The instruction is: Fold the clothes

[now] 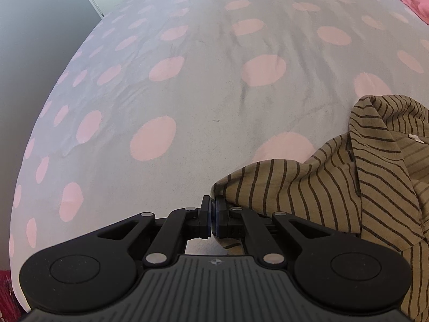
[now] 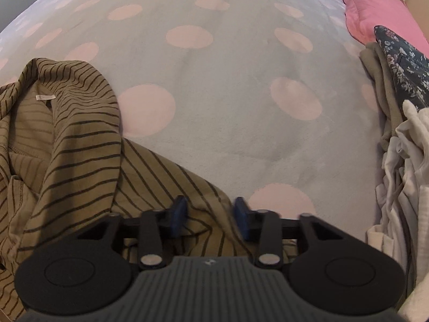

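The bedspread (image 1: 214, 107) is pale grey, dotted all over with soft pink circles. On it lies a shirt (image 2: 80, 147) in olive-tan with thin dark stripes and a small white label at the neck. A pink pillow (image 2: 375, 8) sits at the far corner. Beside it, a dark blue floral garment (image 2: 405, 64) rests on a drab khaki one (image 2: 380, 80), with white clothes (image 2: 407, 177) heaped nearer. Both grippers are black with blue pads (image 2: 178, 212).

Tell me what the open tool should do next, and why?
Probably close the right tool on the striped shirt. Its fingers are apart with the shirt's edge between them, while the left tool already pinches another edge, so both could lift it.
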A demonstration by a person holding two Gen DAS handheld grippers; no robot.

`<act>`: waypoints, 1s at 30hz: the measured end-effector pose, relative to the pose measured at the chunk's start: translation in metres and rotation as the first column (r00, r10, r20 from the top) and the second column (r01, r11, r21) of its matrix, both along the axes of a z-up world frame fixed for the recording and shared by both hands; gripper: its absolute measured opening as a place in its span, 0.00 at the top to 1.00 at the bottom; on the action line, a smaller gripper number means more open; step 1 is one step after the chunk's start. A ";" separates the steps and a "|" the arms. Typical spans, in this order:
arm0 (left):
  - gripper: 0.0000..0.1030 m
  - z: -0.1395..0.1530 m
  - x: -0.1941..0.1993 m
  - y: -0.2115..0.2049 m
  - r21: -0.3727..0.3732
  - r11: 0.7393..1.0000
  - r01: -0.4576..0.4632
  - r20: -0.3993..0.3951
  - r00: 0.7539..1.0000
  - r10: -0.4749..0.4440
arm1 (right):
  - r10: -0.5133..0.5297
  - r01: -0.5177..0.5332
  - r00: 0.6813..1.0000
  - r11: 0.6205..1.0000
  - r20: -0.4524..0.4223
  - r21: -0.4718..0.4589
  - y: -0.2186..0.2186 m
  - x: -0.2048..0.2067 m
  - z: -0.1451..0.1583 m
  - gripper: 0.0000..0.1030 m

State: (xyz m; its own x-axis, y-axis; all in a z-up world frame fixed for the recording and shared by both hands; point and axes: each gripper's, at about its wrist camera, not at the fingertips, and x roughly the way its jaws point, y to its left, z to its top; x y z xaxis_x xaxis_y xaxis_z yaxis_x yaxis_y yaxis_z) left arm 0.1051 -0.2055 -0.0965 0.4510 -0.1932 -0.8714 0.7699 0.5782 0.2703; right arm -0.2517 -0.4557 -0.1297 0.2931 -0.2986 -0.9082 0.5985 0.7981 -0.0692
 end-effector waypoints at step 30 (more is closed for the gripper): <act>1.00 0.255 -0.054 0.083 -0.571 0.817 0.084 0.319 0.939 0.127 | 0.084 0.306 0.842 0.738 0.532 -0.602 0.113 -0.070 0.297 0.98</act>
